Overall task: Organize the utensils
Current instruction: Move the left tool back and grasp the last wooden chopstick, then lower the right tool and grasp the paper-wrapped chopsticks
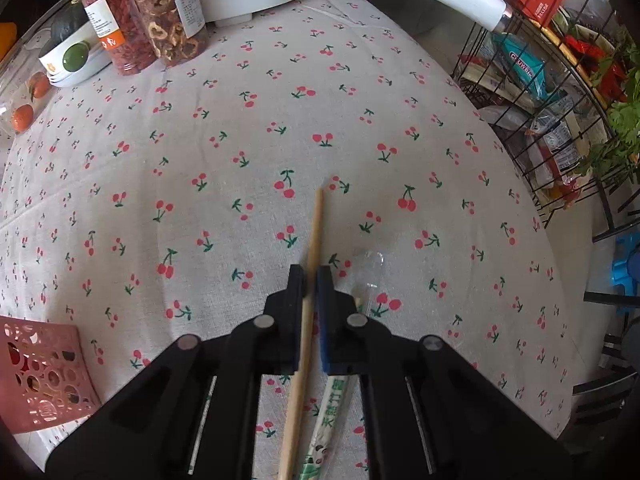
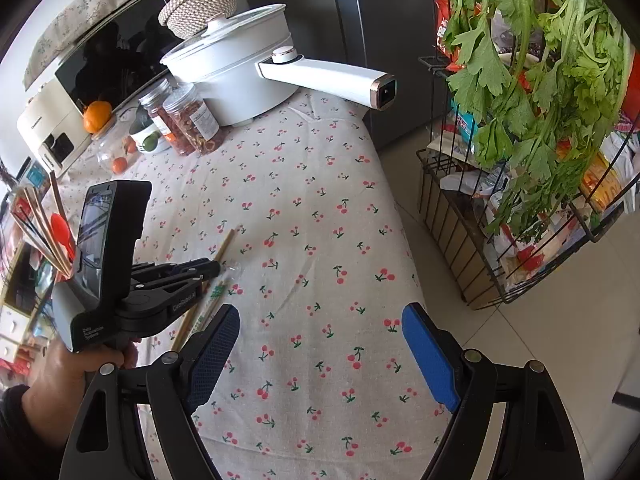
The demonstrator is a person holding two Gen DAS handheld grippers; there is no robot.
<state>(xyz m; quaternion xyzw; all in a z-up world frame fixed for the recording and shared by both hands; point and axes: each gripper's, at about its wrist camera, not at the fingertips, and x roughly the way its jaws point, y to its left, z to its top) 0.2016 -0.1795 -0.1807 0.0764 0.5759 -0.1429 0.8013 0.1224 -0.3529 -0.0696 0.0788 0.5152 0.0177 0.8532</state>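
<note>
Fingers of left gripper (image 1: 311, 276) nearly closed around bare wooden chopstick (image 1: 310, 264), pads flanking the shaft over cherry-print tablecloth (image 1: 240, 140); firm contact not certain. Wrapped chopsticks (image 1: 328, 412) just right of it, partly under right finger. Pink basket (image 1: 40, 376) only in left view. Right gripper (image 2: 320, 340) spread wide, holding nothing. Only right view: holder with chopsticks and red spoon (image 2: 48, 236) at far left, white pot (image 2: 240, 76), hand (image 2: 68, 364) gripping left tool.

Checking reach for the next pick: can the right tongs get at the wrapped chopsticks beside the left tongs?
Probably not cleanly. The right tongs are open, but the left tongs, shut on a bare chopstick, sit right over the wrapped chopsticks.
</note>
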